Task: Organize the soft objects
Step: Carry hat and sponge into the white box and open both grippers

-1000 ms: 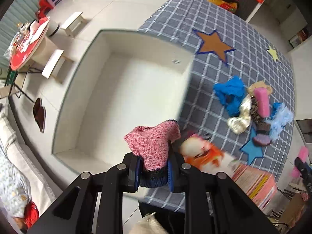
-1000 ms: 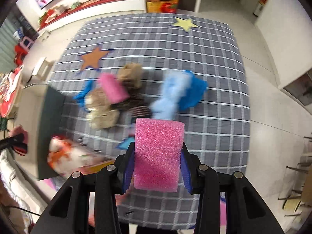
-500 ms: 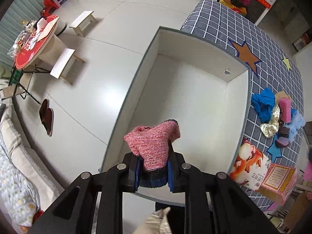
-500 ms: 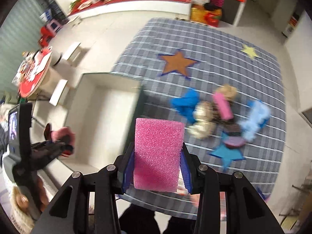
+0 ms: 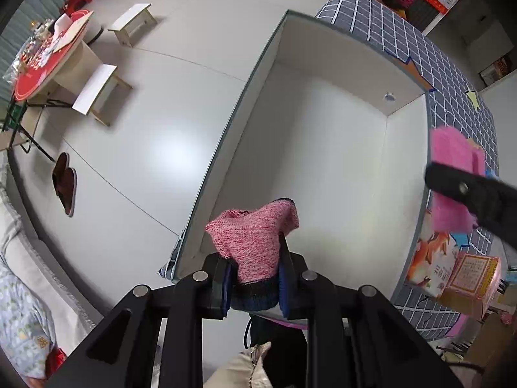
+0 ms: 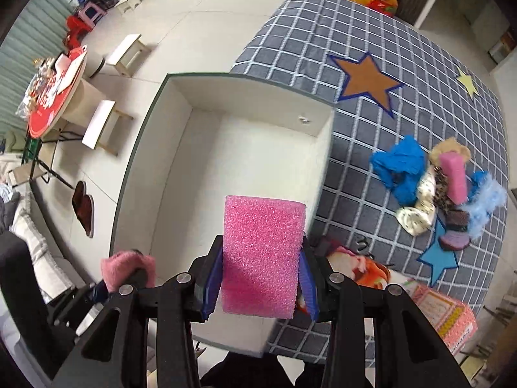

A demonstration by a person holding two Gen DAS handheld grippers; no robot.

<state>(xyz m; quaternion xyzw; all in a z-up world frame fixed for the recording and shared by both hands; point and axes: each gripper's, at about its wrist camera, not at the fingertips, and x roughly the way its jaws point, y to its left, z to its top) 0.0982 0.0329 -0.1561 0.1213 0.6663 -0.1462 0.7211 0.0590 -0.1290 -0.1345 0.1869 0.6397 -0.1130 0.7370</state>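
I have the left claw (image 5: pixel 255 286) clamped on a knit (image 5: pixel 253 236) and the right claw (image 6: pixel 260 286) on a sponge (image 6: pixel 261 255), both over the bin (image 6: pixel 155 116) for dropping.

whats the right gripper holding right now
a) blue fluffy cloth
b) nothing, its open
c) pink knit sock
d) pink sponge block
d: the right gripper is shut on the pink sponge block, clamped between its blue pads above the white bin, while the left gripper holds the pink knit sock.
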